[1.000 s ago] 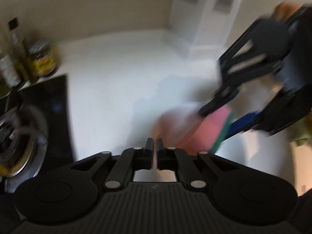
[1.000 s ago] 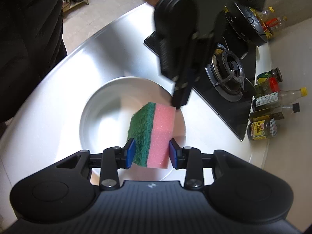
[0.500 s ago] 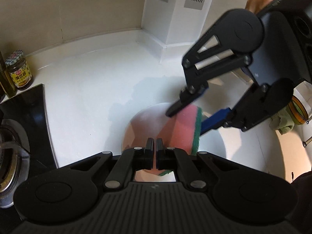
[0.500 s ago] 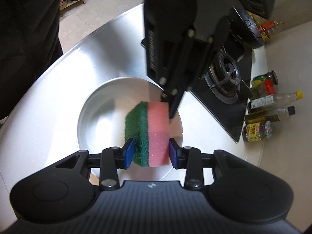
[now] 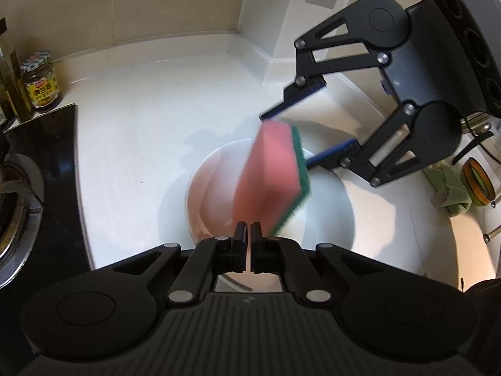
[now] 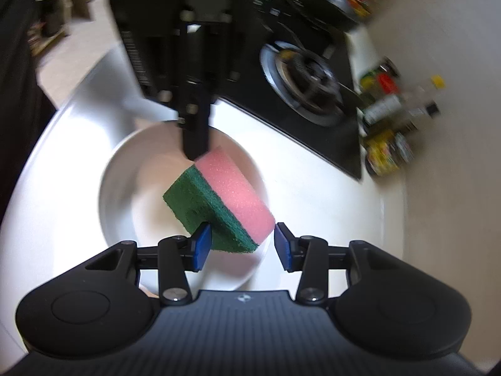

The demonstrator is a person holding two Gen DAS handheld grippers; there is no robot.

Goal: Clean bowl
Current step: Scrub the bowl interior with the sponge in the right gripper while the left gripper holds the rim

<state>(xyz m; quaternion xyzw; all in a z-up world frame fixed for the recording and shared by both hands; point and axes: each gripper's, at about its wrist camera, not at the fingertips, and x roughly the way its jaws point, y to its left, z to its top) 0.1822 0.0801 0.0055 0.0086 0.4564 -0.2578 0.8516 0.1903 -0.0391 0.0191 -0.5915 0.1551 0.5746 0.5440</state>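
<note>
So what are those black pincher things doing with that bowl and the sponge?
A person is cleaning a round white bowl on the white counter with two hand-held grippers. The left gripper is pinched shut on the bowl's near rim, steadying it. The right gripper is open above the bowl. The pink and green sponge sits tilted between its fingers and looks loose, maybe dropping in.

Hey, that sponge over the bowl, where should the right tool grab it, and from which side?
Pinch the sponge across its thickness, one finger on the green scouring face and one on the pink foam, near the end closest to the right tool. Come in from above the bowl. The sponge hangs tilted between the open fingers, so probably twist slightly to meet its flat faces squarely.
</note>
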